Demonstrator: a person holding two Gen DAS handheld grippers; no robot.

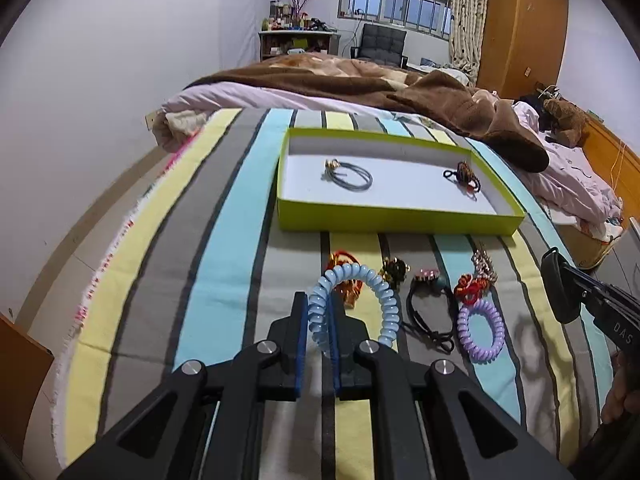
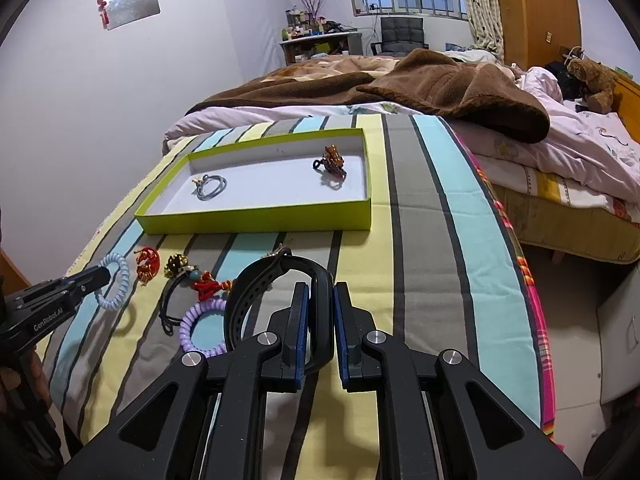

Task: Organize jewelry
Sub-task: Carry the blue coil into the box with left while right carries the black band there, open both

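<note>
**Two grippers, each holding a band, near the green tray**

The green tray [image 1: 396,222] sits on the striped cloth [image 1: 224,240] on the bed. Inside the tray, a gray hair tie [image 1: 352,176] lies near its left end. A dark brown hair tie [image 1: 464,174] lies near its right end.

The left gripper [image 1: 319,320] is in front of the tray. Its two fingers are almost closed, and they pinch one side of a light blue spiral band [image 1: 384,292]. The rest of the band sticks out to the right of the fingers.

The right gripper [image 2: 321,312] is also in front of the tray, on the right side. Its fingers are close together around a black watch strap [image 2: 256,292]. The strap curls out to the left in a loop.

More small things lie on the cloth in front of the tray. There is a red and gold piece [image 2: 147,262], a gold and black piece [image 1: 394,272], a black cord tie [image 1: 430,320], a red knot piece [image 1: 470,290], and a purple spiral band [image 1: 480,330].

Behind the tray is a brown blanket [image 1: 440,100]. A teddy bear [image 2: 592,80] sits far behind the tray, to the right.
</note>
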